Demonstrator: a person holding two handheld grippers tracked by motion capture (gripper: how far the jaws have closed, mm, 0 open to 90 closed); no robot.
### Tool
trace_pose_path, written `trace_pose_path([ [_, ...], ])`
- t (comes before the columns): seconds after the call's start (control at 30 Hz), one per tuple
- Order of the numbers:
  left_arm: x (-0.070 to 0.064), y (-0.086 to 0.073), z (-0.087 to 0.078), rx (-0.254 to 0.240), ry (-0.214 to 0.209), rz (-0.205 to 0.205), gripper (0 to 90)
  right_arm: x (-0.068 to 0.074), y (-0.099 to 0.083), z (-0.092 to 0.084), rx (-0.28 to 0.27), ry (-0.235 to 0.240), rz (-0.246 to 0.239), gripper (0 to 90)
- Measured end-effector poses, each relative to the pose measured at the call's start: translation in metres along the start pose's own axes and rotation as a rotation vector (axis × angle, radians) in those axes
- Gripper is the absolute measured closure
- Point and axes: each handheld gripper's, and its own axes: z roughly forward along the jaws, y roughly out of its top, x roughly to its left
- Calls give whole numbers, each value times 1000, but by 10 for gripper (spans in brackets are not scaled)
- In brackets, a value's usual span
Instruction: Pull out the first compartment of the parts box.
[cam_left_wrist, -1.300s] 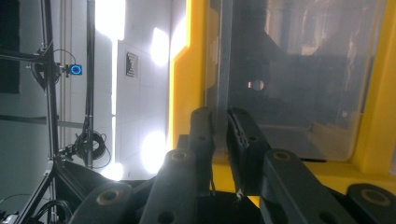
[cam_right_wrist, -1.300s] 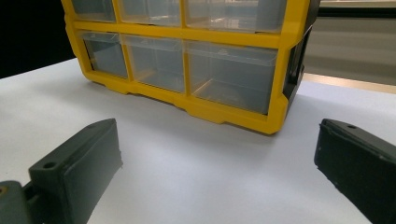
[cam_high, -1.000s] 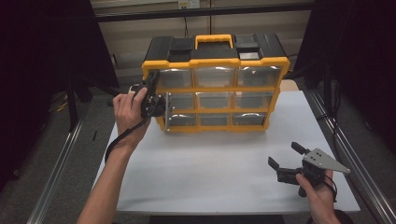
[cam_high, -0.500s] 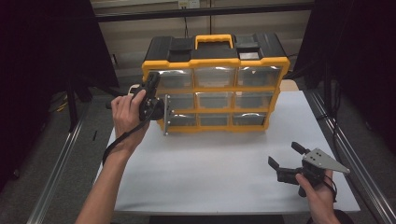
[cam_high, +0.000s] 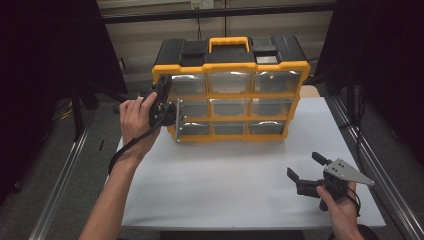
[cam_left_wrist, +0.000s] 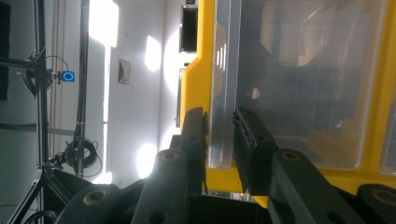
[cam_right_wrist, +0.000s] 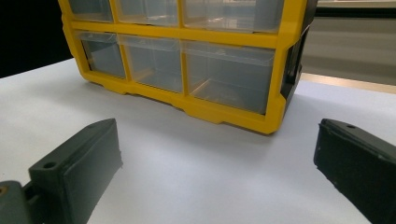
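Since the earlier frames almost nothing has moved: the left gripper (cam_high: 167, 107) remains at the left end of the yellow-and-black organizer (cam_high: 230, 65), its jaws pinched on the clear front lip of a drawer (cam_left_wrist: 224, 93). The organizer stands upright toward the back of the white table (cam_high: 225, 180). The right gripper (cam_high: 306, 174) rests well apart near the table's front right corner, jaws spread wide, holding nothing.

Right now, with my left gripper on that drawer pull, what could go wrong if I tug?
1. The left gripper straddles only the thin clear drawer lip; it may slip off.
2. Nothing braces the organizer: the right gripper rests open, apart from it, so the organizer may slide on the table.
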Motion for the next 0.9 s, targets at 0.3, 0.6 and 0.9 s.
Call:
trace_pose_path([
  [0.3,0,1,-1,15,-7,-4,799,0,0,0,0,2,0,1],
  [0.6,1,2,-6,8,-4,-15,799,0,0,-1,-10,11,-11,0],
  [0.9,-1,3,-14,-1,11,-22,799,0,0,-1,-16,15,-12,0],
])
